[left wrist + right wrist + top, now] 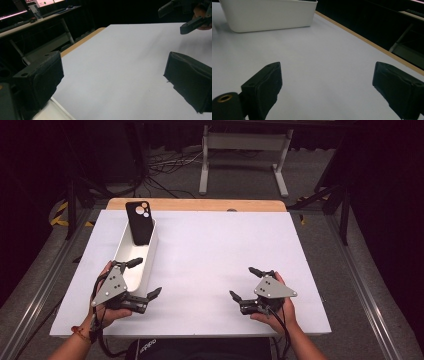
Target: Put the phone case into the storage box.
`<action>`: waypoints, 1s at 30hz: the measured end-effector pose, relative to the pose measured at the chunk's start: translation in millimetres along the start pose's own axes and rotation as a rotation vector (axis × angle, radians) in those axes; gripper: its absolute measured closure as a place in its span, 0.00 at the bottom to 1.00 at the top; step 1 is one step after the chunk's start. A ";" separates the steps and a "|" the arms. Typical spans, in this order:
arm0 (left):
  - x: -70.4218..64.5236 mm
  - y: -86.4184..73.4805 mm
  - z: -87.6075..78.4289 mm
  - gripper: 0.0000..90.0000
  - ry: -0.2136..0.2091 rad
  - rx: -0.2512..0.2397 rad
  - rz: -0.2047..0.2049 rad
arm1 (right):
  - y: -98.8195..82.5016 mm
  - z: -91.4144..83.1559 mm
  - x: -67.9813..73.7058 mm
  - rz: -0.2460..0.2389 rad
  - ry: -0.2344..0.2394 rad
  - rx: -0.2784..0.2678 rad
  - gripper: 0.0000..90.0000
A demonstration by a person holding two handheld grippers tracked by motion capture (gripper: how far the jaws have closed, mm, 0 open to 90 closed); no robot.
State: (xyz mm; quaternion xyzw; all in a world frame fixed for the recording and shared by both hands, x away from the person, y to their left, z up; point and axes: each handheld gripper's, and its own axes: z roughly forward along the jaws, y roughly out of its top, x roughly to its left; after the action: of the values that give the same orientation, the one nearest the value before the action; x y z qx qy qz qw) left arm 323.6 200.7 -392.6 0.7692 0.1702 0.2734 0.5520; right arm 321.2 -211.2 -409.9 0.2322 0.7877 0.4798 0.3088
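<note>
On the white-topped bench (210, 265), near its left side, sits a long white plastic bin (131, 265). A black phone case with round camera holes (139, 222) stands in the far end of the bin, leaning on the end wall and sticking up above the rim.

Your left claw (144, 277) is right at the near end of the bin. Its jaws are wide apart and hold nothing. One jaw reaches over the bin's near end and the other sits just outside the bin's wall, over the bench top. From the left gripper view you can see bare white bench between the jaws.

Your right claw (244, 282) is low at the bench, well apart from the bin. Its jaws are wide apart too, and it holds nothing. In the right gripper view the bin (268, 15) is far off ahead of it.

It looks like you are at the reaching step, with nothing picked up yet. The case seems to be the thing to get. Next, your left claw may need to go along the bin to the far end, line its jaws up on the thin sides of the case, then squeeze gently. The case leans, so it could slip or tip.
</note>
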 end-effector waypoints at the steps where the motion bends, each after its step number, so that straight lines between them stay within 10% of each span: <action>1: -1.4 -1.4 0.8 0.03 -0.005 0.004 -0.010 | -0.1 -0.1 0.2 -0.001 0.001 0.001 0.11; 30: -24.1 -22.7 15.1 0.04 -0.072 0.063 -0.007 | -0.9 -6.5 8.1 -0.034 0.012 -0.025 0.10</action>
State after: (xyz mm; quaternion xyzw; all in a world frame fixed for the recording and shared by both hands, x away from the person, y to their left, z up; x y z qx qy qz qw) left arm 314.6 183.3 -423.2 0.7949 0.1613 0.2383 0.5342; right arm 310.8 -210.2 -410.5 0.2119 0.7876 0.4855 0.3149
